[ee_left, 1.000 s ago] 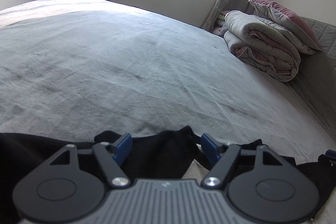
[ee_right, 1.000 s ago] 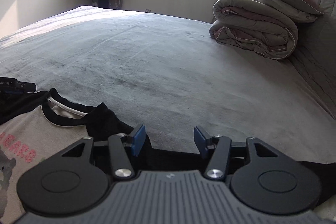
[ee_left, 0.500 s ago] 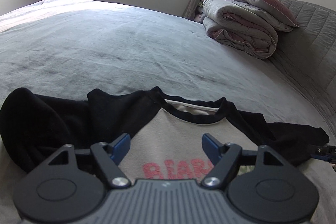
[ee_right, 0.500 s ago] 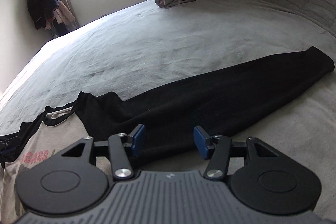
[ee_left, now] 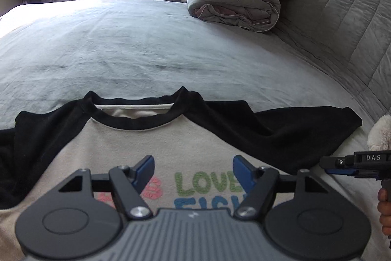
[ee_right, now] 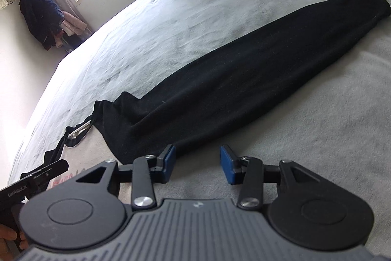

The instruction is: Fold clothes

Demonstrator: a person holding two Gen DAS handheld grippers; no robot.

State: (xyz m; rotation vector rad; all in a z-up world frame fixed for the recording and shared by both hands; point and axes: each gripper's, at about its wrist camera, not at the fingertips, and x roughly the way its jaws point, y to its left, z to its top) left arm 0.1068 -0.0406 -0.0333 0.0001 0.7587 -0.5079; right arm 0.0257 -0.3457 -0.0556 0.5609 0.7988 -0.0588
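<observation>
Sweatshirt (ee_left: 156, 146), beige-bodied with black sleeves and collar, lies flat and face up on the grey bed (ee_left: 146, 45), neckline toward twelve o'clock. The left gripper (ee_left: 193, 169) hovers over the chest lettering, its blue-padded jaws spread apart and empty. The right gripper (ee_right: 197, 164) hangs with jaws likewise parted, gripping nothing, just beside the near edge of the outstretched black sleeve (ee_right: 244, 72), which runs toward two o'clock. A folded quilt (ee_left: 232, 4) sits at one o'clock.
</observation>
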